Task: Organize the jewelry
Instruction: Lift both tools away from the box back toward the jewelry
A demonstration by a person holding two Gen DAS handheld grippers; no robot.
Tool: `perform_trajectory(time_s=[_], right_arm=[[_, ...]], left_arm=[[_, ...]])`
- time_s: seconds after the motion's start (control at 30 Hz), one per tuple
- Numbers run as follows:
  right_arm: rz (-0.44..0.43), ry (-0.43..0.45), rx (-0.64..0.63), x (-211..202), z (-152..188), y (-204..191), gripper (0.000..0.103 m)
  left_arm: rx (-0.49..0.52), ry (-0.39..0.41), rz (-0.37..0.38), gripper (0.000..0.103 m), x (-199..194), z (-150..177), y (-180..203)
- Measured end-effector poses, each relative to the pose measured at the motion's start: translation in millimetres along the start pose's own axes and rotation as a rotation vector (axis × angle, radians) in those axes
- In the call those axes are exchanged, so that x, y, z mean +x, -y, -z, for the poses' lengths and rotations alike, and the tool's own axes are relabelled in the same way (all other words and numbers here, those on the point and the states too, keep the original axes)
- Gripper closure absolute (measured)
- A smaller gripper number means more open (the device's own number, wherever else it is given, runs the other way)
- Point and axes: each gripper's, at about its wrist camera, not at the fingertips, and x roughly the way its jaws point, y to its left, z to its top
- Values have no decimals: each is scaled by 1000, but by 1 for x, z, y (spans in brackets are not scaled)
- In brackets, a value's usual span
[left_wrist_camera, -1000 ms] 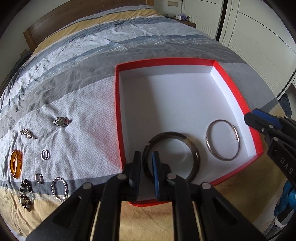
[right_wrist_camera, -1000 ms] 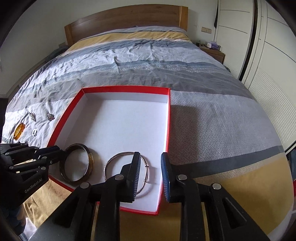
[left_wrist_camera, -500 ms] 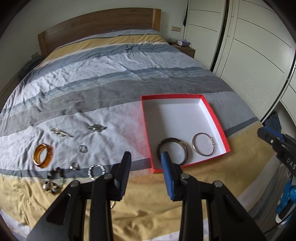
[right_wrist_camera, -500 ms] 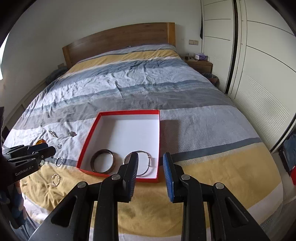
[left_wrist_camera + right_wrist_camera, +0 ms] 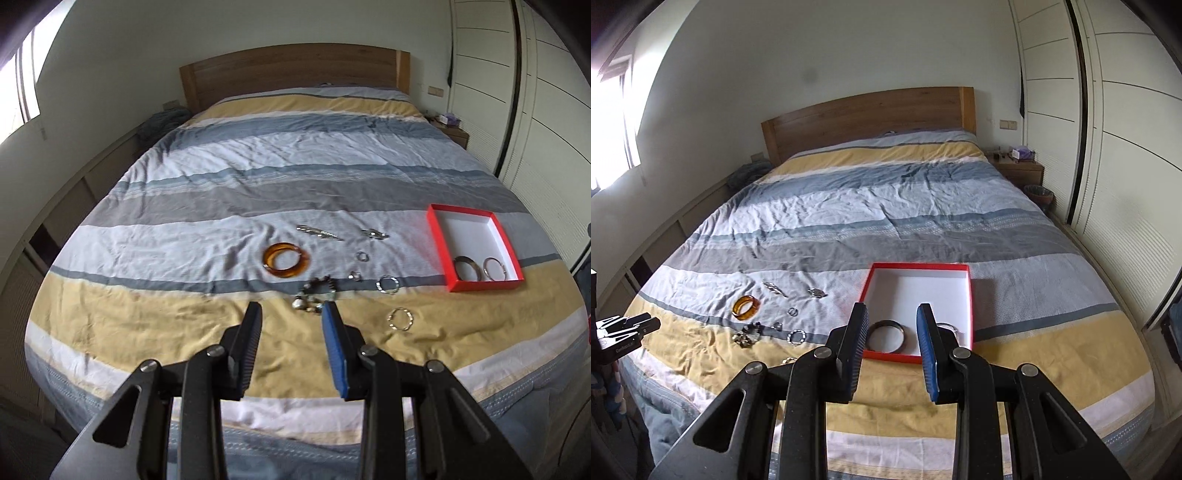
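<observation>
Early stage, approx 2 of about 10 pcs sorted. Red box (image 5: 439,246) sits on the bed (image 5: 258,166), right side, toward the near end. Inside at its near edge: dark bangle (image 5: 466,266) and silver bangle (image 5: 496,268), side by side, apart.

Still loose on the bedspread, left of the box:
- amber bangle (image 5: 286,259), furthest left
- beaded bracelet (image 5: 316,295) bunched up, just near of the amber one
- two long silver brooches/clips, far row (image 5: 319,232) & (image 5: 373,233)
- two small rings (image 5: 362,256) & (image 5: 355,275)
- two silver chain bracelets (image 5: 388,284) & (image 5: 400,318), nearest the box

Left claw (image 5: 291,325) hangs above the near bed edge, jaws parted w/ nothing between them, roughly lined up on the beaded bracelet. Right claw (image 5: 892,332) also parted & empty, up off the bed, box seen beyond it.

Judgement: bangles done first; amber one prob next in that group, then the small stuff. Most of the job is left.
</observation>
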Motion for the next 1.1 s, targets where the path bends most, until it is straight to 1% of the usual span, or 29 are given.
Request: perform_trajectory(time_s=[0.1,0.23,0.4,0.6,0.83,0.97,1.1], right_arm=[[-28,19,-17,-19,0,-21,75],[-65,43,-43,-47,4,-48,75],[-103,68,-55,-78,14,-71,75],[-130,94,-68,-102,21,-89,75],[-150,110,-90,-113,18,-107,75],[-154,101,-101,-103,15,-112,75],[-163,80,-97,-83,11,-112,75]], left_arm=[[-41,27,-27,71,-25,12,-31],[-88,72,-50,71,-55,27,-58],[-130,131,-36,71,-89,47,-78],[-175,178,-21,71,-115,63,-97],[-195,177,-29,71,-122,66,-110],[-196,160,-26,71,-112,67,-114],[-203,120,-26,71,-92,65,-116]])
